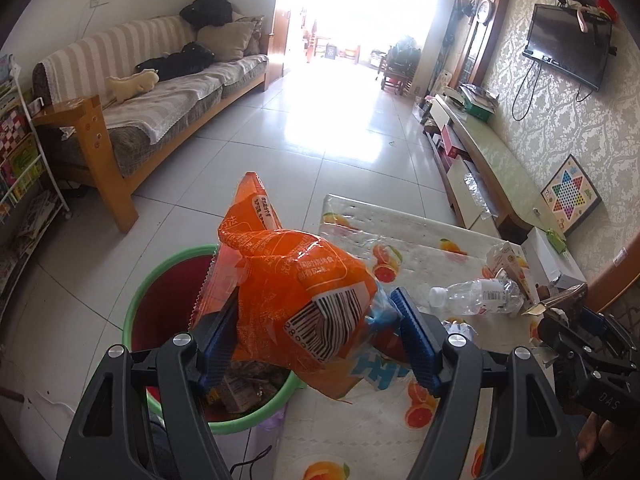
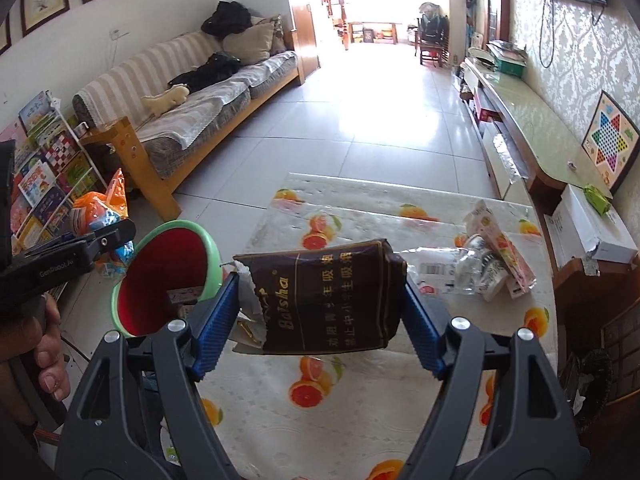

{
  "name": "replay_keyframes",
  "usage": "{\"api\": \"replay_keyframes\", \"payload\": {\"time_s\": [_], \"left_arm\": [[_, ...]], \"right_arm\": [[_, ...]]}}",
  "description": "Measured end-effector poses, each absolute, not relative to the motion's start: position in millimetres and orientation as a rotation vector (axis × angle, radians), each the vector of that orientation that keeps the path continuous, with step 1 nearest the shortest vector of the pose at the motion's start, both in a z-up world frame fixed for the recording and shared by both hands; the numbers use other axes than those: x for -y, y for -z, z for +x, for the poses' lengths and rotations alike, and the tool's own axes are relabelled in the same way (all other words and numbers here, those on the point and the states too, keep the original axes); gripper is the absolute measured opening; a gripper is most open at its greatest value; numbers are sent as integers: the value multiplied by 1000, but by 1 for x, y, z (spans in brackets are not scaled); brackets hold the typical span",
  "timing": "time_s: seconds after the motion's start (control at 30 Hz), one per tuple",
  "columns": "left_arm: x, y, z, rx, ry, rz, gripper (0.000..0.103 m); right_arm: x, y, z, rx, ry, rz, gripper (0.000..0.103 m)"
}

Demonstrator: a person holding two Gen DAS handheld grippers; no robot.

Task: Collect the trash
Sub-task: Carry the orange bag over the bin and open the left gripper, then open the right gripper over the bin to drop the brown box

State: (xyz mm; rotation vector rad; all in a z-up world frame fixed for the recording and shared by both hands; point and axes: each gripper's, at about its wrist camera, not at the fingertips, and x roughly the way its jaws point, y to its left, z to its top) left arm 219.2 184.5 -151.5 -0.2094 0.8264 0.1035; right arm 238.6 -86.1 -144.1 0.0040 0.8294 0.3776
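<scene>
— Holding anything on the left?
— Yes. The left gripper (image 1: 316, 332) has its blue ribbed fingers (image 1: 416, 336) closed about halfway on a crumpled orange plastic snack bag (image 1: 288, 276) with a barcode; the bag hangs over the round red bin with a green rim (image 1: 134, 304), which stands on the floor just off the surface's left edge and already has scraps in it.
— And the surface?
— A fruit-print plastic cloth covers the surface (image 2: 360, 420). Near its far right corner lie a clear crushed plastic bottle (image 1: 476, 296) and a flattened pink-and-white carton (image 2: 500, 248), touching.
— The right side?
— The right gripper (image 2: 320, 312) grips a dark brown torn cigarette pack with gold lettering (image 2: 324, 300) between its fingers, about halfway apart, raised above the surface near its left edge, just beside the bin.
</scene>
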Motion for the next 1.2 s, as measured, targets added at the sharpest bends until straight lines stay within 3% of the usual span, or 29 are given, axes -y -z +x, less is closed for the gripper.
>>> {"api": "replay_keyframes", "payload": {"time_s": [0.53, 0.77, 1.2], "left_arm": [[-261, 178, 214, -874, -143, -266, 74], [-281, 179, 212, -859, -164, -326, 95], [-330, 165, 173, -784, -308, -340, 95]], "right_arm": [[-7, 137, 234, -813, -487, -97, 75], [-32, 141, 242, -815, -514, -116, 75], [-113, 158, 253, -833, -654, -156, 75]]}}
